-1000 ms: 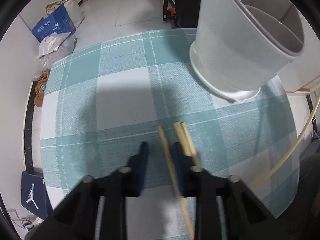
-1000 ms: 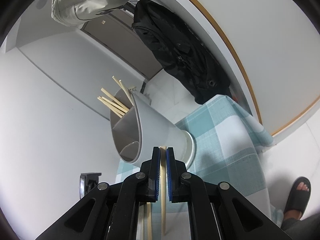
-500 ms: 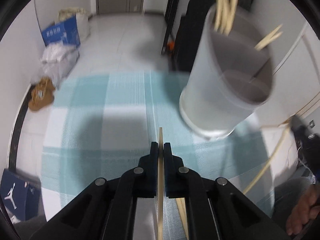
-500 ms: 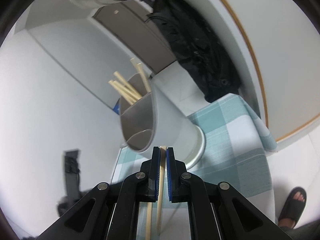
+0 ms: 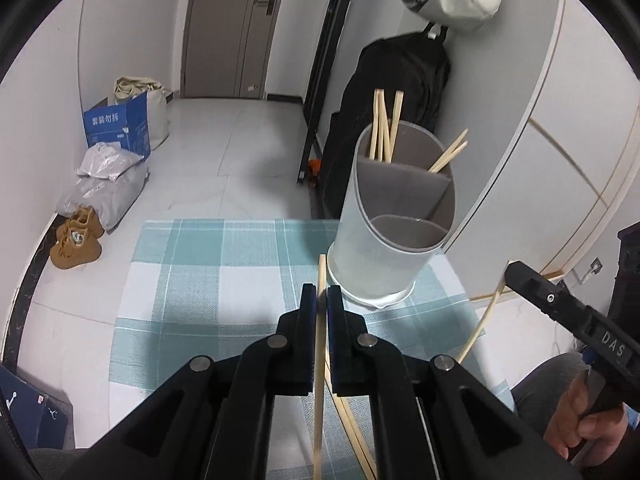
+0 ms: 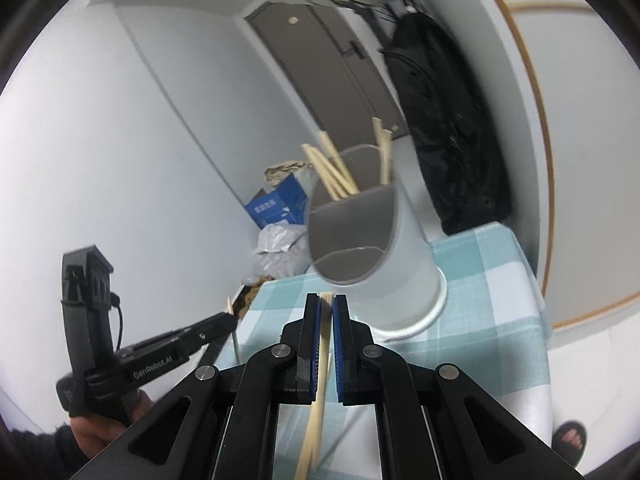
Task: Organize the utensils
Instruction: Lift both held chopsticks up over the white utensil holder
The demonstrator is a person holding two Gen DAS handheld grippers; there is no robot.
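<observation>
The left gripper (image 5: 319,300) was closed on one chopstick (image 5: 319,360), which stood between its blue pads and pointed forward toward the holder. The right gripper (image 6: 327,312) was also closed, and it held what looked like a pair of chopsticks (image 6: 318,412) pressed together; I could not tell for sure if they were two or one. Both grippers were raised above the table with the checked teal cloth (image 5: 208,272).

Just in front of them stood the white utensil holder (image 5: 380,248) on the cloth, with grey dividers inside. Several chopsticks (image 5: 383,128) were already standing in its back compartments, some at the far left and two leaning at the right side. The front compartment looked empty.

In my judgement the task was partly done: some chopsticks were in the holder, and the ones in the two grippers were not yet put in. At least one more thin stick (image 5: 352,420) seemed to lie on the cloth under the left gripper.
</observation>
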